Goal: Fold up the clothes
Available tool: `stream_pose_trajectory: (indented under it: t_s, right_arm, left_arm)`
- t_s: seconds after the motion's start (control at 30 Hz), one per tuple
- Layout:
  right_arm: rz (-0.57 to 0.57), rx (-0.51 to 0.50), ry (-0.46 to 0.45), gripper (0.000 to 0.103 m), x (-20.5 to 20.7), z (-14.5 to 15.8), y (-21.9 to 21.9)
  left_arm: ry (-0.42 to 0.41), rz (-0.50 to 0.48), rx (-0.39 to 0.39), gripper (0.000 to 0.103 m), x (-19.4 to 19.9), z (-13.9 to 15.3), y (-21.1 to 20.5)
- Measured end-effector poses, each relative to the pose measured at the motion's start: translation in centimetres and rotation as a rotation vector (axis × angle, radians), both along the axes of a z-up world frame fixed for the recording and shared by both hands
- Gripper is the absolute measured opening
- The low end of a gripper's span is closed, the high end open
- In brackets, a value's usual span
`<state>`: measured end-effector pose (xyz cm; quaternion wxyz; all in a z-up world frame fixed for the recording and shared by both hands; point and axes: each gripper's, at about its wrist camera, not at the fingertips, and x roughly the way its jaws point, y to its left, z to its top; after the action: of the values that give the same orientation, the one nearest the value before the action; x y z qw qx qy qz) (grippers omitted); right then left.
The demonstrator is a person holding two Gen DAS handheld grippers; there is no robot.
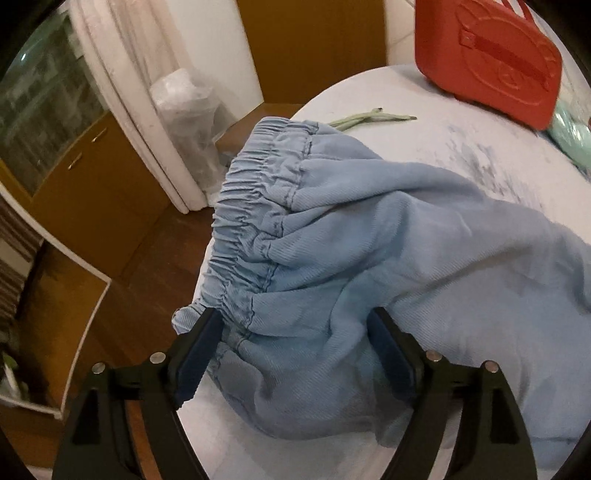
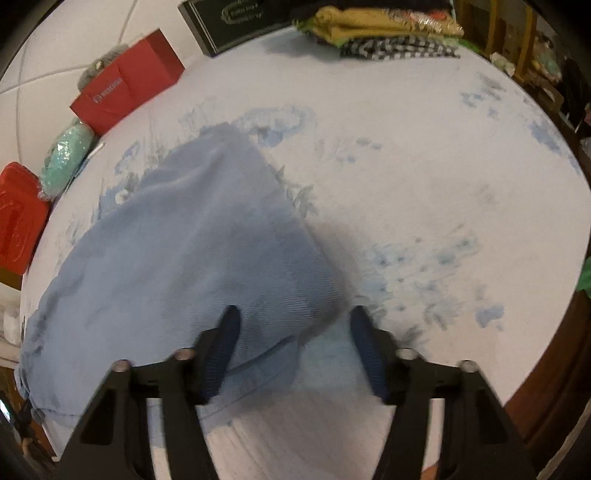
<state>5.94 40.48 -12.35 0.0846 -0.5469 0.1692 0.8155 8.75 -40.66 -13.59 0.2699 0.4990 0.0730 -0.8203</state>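
Observation:
Light blue trousers lie rumpled on a white, blue-patterned table cover. Their elastic waistband runs along the table's left edge in the left wrist view. My left gripper is open, its jaws standing wide on either side of the cloth just below the waistband. In the right wrist view the trousers' other end lies folded over on the cover. My right gripper is open over the corner of that end, with the left finger over the cloth.
A red case and a green cord lie at the table's far side. A red box, a teal bundle, a dark box and stacked folded clothes line the far edge. Brown floor and a curtain are at the left.

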Motion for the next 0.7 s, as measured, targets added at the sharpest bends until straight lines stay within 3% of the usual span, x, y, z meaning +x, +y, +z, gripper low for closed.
stream_pose_trajectory:
  t_s: [0.03,0.07,0.1,0.27,0.33,0.4,0.47,0.53,0.6,0.7]
  right_arm:
    - [0.014,0.023,-0.002,0.034,-0.2,-0.1,-0.4]
    - [0.041,0.05,0.009,0.018,-0.3,0.3,-1.0]
    - [0.064,0.075,0.022,0.014,-0.4,0.8,-1.5]
    - [0.021,0.118,0.076,0.014,0.9,3.4,0.1]
    - [0.001,0.103,0.035,0.016,1.3,2.7,0.9]
    - [-0.004,0.192,-0.038,0.019,1.5,1.5,0.9]
    - [-0.026,0.213,-0.063,0.022,2.0,1.3,1.2]
    - [-0.034,0.145,-0.027,0.027,2.7,2.0,1.4]
    - [-0.012,0.112,0.019,0.04,3.2,3.2,0.9]
    - [0.044,0.05,0.091,0.051,3.2,4.8,-0.5]
  left_arm:
    - [0.001,0.0,-0.006,0.082,0.0,0.0,0.1]
    - [-0.001,-0.001,-0.012,0.082,0.0,0.1,0.1]
    - [-0.003,-0.001,-0.015,0.083,-0.1,0.0,0.1]
    - [-0.001,0.005,-0.015,0.084,0.0,0.0,0.3]
    - [0.007,0.011,-0.01,0.084,0.2,0.0,0.2]
    - [0.009,0.014,-0.006,0.084,0.2,0.0,0.3]
    - [0.006,0.013,-0.004,0.084,0.2,0.0,0.3]
    - [-0.014,0.01,-0.005,0.084,0.2,0.3,0.4]
    - [-0.037,0.019,-0.011,0.084,0.0,1.4,0.8]
    - [0.044,-0.081,0.003,0.084,-0.4,4.5,3.5]
